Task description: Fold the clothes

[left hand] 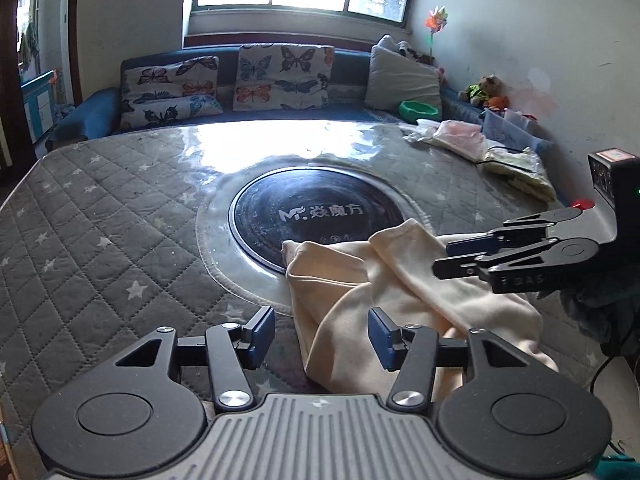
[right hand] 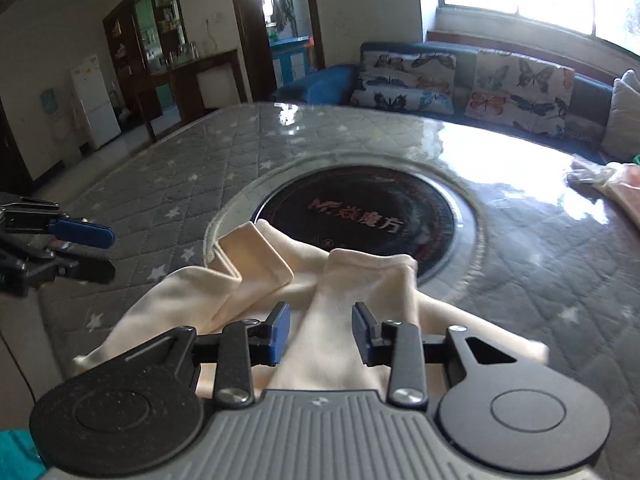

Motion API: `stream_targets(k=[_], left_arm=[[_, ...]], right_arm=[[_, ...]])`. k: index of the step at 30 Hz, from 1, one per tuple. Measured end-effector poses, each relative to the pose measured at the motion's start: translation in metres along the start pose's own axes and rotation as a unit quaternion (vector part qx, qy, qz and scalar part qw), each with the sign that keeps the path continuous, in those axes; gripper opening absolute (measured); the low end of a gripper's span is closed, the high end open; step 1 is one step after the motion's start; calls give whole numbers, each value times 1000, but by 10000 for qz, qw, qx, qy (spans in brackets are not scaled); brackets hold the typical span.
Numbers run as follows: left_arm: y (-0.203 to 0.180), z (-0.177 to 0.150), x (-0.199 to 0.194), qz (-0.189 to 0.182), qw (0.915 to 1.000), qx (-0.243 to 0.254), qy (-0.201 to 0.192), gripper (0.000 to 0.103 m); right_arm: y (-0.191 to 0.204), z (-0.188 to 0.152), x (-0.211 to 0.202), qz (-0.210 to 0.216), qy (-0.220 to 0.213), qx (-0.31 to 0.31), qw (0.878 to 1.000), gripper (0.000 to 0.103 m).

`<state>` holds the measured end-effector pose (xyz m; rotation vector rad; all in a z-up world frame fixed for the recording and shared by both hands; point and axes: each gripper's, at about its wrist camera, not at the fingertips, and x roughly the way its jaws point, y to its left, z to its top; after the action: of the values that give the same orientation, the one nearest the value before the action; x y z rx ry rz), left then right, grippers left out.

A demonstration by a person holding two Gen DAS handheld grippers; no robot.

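While unfolded: cream cotton garment [left hand: 404, 292] lies rumpled on the grey quilted worktop [left hand: 100, 240], overlapping its black round hotplate [left hand: 316, 216].
Jaws: left gripper [left hand: 322, 338] and right gripper [right hand: 321, 332] spread, pinching nothing.
Left: every fold.

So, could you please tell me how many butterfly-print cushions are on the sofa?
2: the left butterfly cushion slumps at the sofa's left end, and the upright butterfly cushion stands mid-sofa beneath the window. Others may sit out of view.
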<state>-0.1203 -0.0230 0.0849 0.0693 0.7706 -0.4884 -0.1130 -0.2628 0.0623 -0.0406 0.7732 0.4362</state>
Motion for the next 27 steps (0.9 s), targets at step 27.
stream_targets(k=[27], left_arm=[[-1,26,101,279,9994,-148,157,28]], right_arm=[[-33,-35,-45,-1557,-555,344,9856,3]])
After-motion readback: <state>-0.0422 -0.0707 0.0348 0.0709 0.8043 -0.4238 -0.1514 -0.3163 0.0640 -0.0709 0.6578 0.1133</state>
